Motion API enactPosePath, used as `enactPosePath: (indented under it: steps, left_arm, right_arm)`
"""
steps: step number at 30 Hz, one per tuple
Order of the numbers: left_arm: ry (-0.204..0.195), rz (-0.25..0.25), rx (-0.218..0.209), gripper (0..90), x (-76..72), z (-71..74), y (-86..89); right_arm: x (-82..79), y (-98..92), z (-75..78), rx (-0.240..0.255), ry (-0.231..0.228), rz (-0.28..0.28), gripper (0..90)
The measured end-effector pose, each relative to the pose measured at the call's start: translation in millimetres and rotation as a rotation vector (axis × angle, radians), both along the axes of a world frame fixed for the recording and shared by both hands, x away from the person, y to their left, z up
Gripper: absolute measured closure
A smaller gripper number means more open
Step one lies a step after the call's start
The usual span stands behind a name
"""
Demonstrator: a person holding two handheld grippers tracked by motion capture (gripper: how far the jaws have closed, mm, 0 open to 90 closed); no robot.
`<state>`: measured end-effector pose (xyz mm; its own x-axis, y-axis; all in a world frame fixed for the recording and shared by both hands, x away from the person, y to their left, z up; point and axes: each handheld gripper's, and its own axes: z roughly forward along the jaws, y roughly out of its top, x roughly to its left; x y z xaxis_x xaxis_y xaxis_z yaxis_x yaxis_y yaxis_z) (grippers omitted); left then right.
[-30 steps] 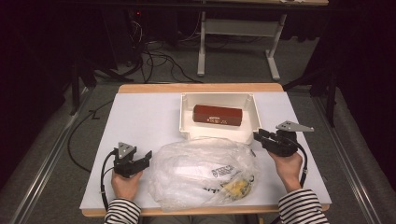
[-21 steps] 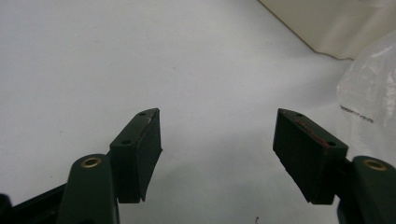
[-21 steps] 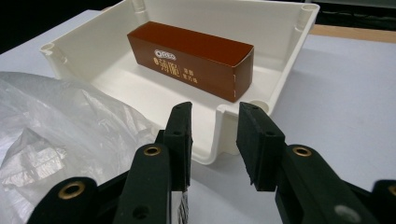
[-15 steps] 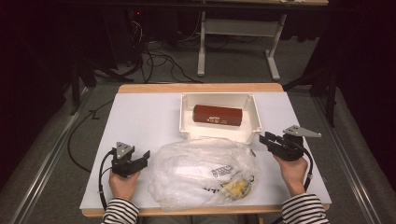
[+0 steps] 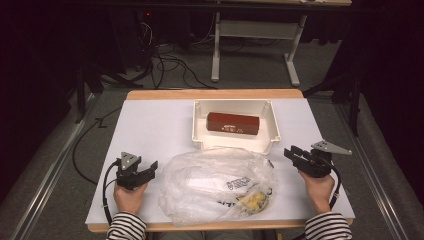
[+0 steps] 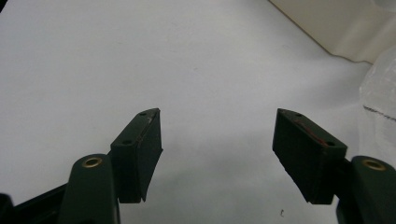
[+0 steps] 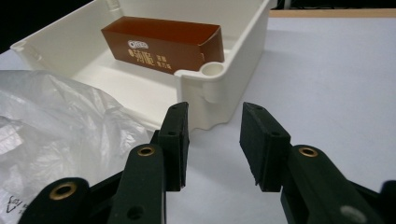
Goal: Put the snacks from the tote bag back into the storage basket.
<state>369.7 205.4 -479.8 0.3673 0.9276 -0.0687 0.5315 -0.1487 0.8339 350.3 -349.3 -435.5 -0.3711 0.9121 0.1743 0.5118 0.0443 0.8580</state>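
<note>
White tabletop [image 5: 150,130] in a dark room, carrying one plastic bag [image 5: 217,182], one white bin [image 5: 272,125] and one brown box [image 5: 234,123].

One crumpled clear bag is lying at the table's near edge, midway between two grippers. Left gripper [image 5: 150,169] is hovering just beside the bag's left side, jaws released and empty. Right gripper [image 5: 292,154] is sitting near the bag's right side, empty jaws just opening. One brown box is lying inside the bin toward the far edge. Cables and desk legs are showing on grey floor beyond.
</note>
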Motion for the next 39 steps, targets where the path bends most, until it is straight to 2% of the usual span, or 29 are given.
enactPosePath:
  steps: [11, 24, 29, 39]
  left_arm:
    - [0.0, 0.009, 0.0, 33.3, 1.4, -0.9, 1.9]
    - [0.004, 0.014, 0.007, 33.3, 3.0, -2.0, 3.6]
    - [0.007, 0.015, 0.012, 33.3, 3.4, -2.8, 3.7]
    - [0.013, 0.027, 0.017, 33.2, 3.6, -4.6, 3.1]
  right_arm:
    - [-1.0, -14.4, -18.6, -0.007, 0.043, -0.06, 60.7]
    - [1.3, -22.3, -36.7, -0.017, 0.054, -0.12, 57.9]
    - [2.6, -20.6, -40.0, -0.034, 0.064, -0.133, 57.2]
    - [1.7, -12.1, -40.8, -0.112, 0.055, -0.124, 53.8]
